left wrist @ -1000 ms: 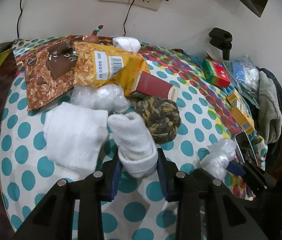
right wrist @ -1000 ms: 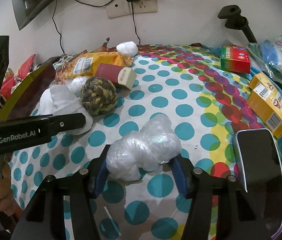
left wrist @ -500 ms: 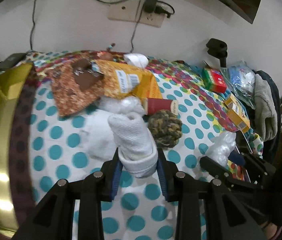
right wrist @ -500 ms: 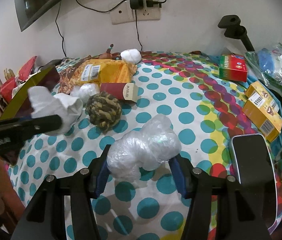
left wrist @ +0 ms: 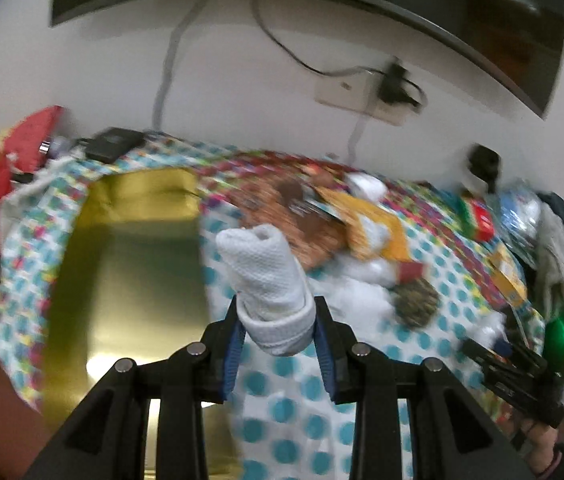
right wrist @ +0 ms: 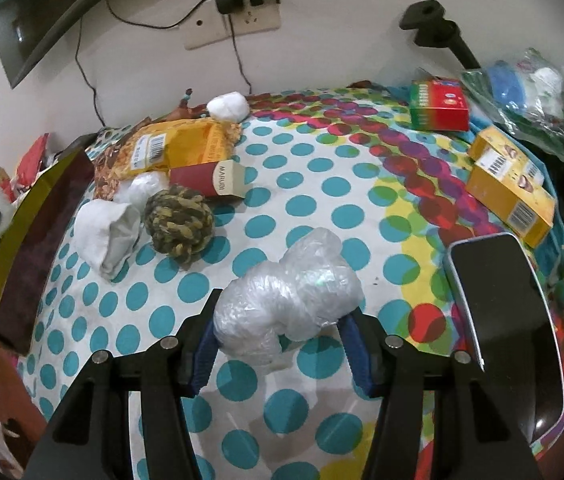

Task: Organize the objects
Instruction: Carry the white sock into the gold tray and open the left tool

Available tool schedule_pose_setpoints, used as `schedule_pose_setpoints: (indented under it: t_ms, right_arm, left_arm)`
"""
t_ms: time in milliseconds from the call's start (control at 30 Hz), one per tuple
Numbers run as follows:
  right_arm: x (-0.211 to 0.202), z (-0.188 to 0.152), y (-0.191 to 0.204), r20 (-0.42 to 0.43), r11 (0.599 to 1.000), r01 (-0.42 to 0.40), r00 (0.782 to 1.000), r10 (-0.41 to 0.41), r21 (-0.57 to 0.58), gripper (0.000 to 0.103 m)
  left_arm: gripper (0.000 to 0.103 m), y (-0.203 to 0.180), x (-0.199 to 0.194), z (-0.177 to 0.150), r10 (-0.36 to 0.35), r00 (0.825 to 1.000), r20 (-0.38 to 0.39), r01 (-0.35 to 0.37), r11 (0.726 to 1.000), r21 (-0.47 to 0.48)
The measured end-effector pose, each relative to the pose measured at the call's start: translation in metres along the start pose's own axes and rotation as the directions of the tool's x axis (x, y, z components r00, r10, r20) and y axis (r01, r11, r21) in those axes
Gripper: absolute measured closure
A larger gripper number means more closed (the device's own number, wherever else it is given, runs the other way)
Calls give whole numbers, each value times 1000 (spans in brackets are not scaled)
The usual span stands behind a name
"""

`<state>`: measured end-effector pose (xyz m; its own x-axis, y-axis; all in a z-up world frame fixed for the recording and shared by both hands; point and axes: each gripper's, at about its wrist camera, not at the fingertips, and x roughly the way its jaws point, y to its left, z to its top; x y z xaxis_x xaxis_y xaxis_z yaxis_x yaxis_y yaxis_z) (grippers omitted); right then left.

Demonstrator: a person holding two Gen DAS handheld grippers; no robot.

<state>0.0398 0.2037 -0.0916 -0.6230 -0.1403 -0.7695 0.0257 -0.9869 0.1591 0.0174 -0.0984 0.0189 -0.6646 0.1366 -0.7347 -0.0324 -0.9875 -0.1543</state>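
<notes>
Showing only leftward, gold box (left wrist: 130,280) beside rolled towel (left wrist: 270,276).

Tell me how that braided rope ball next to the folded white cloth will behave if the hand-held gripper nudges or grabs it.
The rope ball looks round, so a nudge would probably roll it across the polka-dot cloth. Its thick woven cords suggest it is soft and springy, likely giving under a squeeze. The rough braid should grip well rather than slip.

The only word that reads clearly is "MARUBI", printed on the pale end of the dark red box (right wrist: 211,181) lying far left, just beyond the rope ball (right wrist: 179,224); barcodes elsewhere stay illegible.
</notes>
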Motion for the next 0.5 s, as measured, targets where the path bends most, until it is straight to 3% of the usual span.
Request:
schedule_pose_setpoints:
  t_ms: [233,433,500]
  right_arm:
    - [-8,1,3,15,1000,22,1000,-22,-10,51]
    - [-13,6,8,26,999,33,999,-32,-23,51]
    - [-13,7,9,25,999,33,999,-33,-26,51]
  left_arm:
    - [70,57,-8,53,83,996,33,-83,996,-13]
    - [70,86,16,90,143,990,11,-144,990,16]
    - [70,97,31,99,128,992,-19,-128,992,1]
